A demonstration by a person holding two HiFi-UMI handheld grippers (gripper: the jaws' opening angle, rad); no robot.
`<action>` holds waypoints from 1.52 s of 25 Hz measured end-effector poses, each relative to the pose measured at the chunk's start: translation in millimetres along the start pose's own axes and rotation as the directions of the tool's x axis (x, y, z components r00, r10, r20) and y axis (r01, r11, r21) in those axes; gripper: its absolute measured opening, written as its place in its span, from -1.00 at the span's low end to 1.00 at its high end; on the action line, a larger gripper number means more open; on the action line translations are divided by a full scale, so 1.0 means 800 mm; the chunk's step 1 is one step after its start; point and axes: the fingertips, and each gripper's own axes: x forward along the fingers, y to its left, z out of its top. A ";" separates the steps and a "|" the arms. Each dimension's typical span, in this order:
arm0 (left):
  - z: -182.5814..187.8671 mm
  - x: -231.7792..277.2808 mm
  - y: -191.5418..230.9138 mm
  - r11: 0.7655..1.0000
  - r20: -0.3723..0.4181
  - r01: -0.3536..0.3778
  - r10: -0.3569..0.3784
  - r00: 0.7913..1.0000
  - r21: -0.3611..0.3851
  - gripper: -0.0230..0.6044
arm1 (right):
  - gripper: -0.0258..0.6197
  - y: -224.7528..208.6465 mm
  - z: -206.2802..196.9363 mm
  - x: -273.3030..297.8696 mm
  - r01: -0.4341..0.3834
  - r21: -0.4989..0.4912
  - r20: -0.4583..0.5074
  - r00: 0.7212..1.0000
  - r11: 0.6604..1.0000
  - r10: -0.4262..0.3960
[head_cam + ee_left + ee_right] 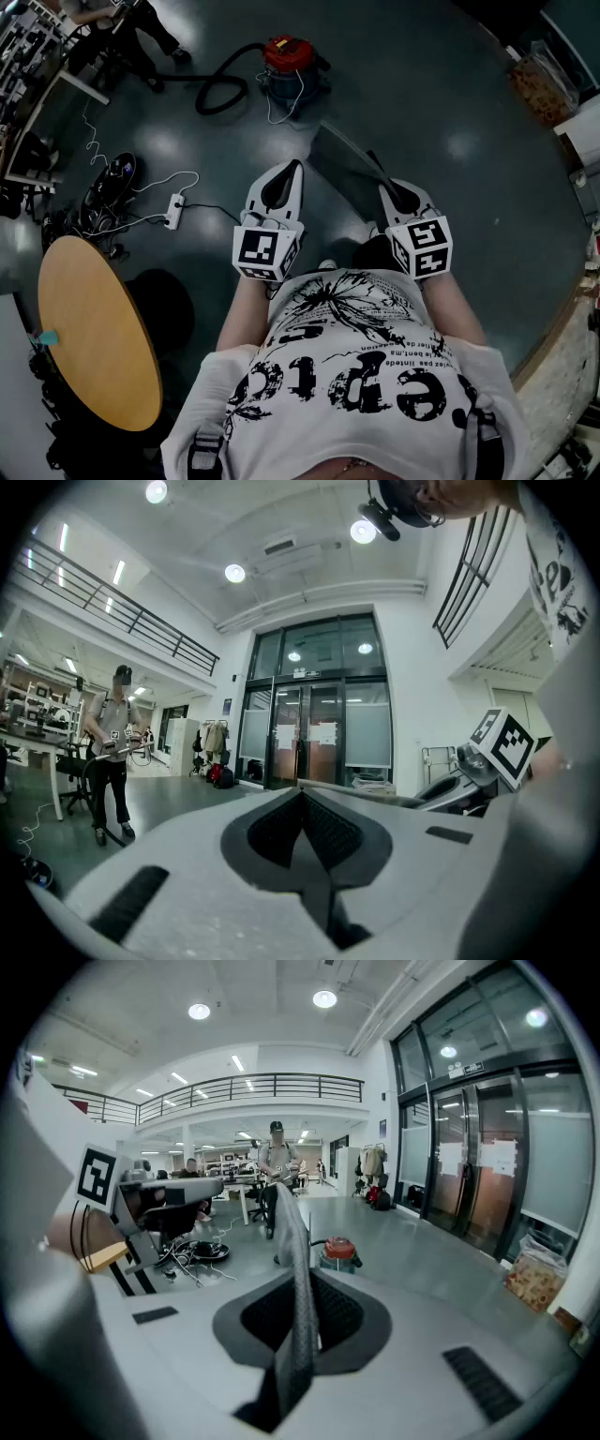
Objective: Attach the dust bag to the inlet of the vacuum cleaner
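Note:
The vacuum cleaner, with a red top and a blue body, stands on the dark floor far ahead, its black hose curling to the left. It also appears small in the right gripper view. A flat grey dust bag sticks forward from my right gripper, which is shut on it; the bag runs edge-on between the jaws. My left gripper is held level beside it, shut with nothing between its jaws. Both are held close in front of the person's chest.
A round wooden table stands at the left. A power strip with white cables and a black device lie on the floor to the left. A person stands near desks far off. A cardboard box is at the upper right.

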 end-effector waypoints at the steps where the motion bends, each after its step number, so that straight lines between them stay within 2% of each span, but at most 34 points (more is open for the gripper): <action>1: 0.000 0.006 0.002 1.000 -0.005 -0.006 0.006 1.000 -0.002 -0.92 | -0.84 -0.004 0.001 0.004 -0.008 -0.004 -0.006 1.000 1.000 0.008; 6: -0.003 0.042 0.018 0.999 -0.023 -0.047 0.046 0.999 -0.013 -0.92 | -0.84 -0.035 0.008 0.032 -0.050 -0.011 -0.026 0.998 0.999 0.050; 11: -0.014 0.108 0.029 0.994 -0.054 -0.111 0.110 0.993 -0.017 -0.92 | -0.84 -0.095 0.020 0.082 -0.117 -0.010 -0.036 0.992 0.993 0.117; 15: -0.012 0.184 0.036 0.985 -0.074 -0.174 0.172 0.982 -0.021 -0.92 | -0.84 -0.162 0.043 0.126 -0.179 -0.024 -0.037 0.983 0.983 0.179; 20: -0.001 0.281 0.041 0.961 -0.070 -0.270 0.266 0.962 -0.054 -0.92 | -0.84 -0.254 0.079 0.170 -0.274 -0.080 -0.056 0.961 0.958 0.271; 26: 0.001 0.388 0.040 0.935 -0.067 -0.346 0.342 0.937 -0.076 -0.92 | -0.84 -0.359 0.105 0.226 -0.338 -0.131 -0.087 0.940 0.932 0.329; 31: -0.018 0.438 0.044 0.932 -0.127 -0.361 0.356 0.926 -0.018 -0.92 | -0.84 -0.420 0.121 0.283 -0.334 -0.195 -0.111 0.942 0.922 0.317; 35: -0.039 0.473 0.075 0.922 -0.170 -0.379 0.362 0.917 -0.078 -0.92 | -0.84 -0.448 0.139 0.332 -0.342 -0.192 -0.121 0.938 0.920 0.324; 38: -0.047 0.510 0.099 0.931 -0.184 -0.362 0.347 0.920 -0.054 -0.92 | -0.84 -0.466 0.152 0.368 -0.346 -0.182 -0.134 0.936 0.920 0.326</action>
